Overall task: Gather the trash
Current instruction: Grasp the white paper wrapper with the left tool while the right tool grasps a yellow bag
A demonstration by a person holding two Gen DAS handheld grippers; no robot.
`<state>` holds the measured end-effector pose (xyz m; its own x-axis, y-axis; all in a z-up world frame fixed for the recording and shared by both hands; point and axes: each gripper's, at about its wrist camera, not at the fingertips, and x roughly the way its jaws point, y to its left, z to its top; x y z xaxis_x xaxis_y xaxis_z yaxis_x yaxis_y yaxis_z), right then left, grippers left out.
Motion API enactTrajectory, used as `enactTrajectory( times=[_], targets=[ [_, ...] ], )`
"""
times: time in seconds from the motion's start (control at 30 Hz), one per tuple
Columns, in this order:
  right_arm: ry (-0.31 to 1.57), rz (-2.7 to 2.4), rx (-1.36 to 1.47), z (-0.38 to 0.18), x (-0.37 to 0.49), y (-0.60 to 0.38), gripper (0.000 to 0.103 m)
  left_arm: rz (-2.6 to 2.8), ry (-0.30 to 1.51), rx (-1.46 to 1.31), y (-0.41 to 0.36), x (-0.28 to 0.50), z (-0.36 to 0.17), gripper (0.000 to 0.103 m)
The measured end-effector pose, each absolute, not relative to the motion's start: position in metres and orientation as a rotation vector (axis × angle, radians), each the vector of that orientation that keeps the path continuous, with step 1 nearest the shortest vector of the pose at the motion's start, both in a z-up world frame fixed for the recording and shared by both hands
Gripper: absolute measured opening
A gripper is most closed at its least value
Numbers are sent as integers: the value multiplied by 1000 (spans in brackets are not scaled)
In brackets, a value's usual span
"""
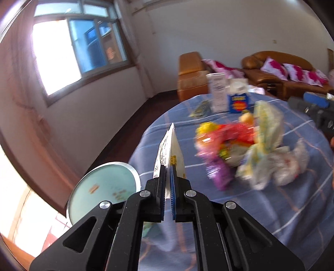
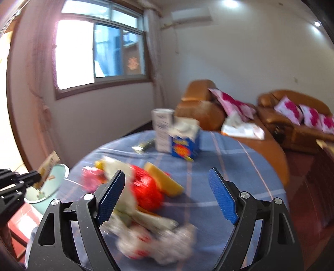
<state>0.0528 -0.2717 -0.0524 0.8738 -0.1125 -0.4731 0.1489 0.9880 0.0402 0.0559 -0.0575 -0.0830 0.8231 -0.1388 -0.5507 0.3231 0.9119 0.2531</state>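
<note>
Blue checked tablecloth (image 2: 208,173) carries a blurred heap of wrappers (image 2: 142,187), with a blue carton (image 2: 183,148) and white box (image 2: 161,129) beyond. Left gripper (image 1: 168,166) pinches a flat white packet (image 1: 171,150) above the mint bin (image 1: 102,187); right gripper (image 2: 167,196) hangs over the heap, jaws spread with nothing held. Only the right view shows the packet (image 2: 49,164) from its side

Daylight blew out the window (image 1: 62,56) in white glare; ceiling lights (image 2: 229,3) glowed overhead. Motion smeared the wrappers (image 1: 240,146) badly, and the fisheye bent the walls at every edge.
</note>
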Motion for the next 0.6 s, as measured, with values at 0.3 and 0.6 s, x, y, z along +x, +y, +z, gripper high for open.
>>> enactTrajectory(
  times=[0.3,0.6],
  targets=[
    [594,-62,-57,-59,95,-241,38,-182,616,314,-15,75,-98,4],
    [651,-21,34,-69,79,-258,10,-171,613,292,-6,82,-95,4]
  ],
)
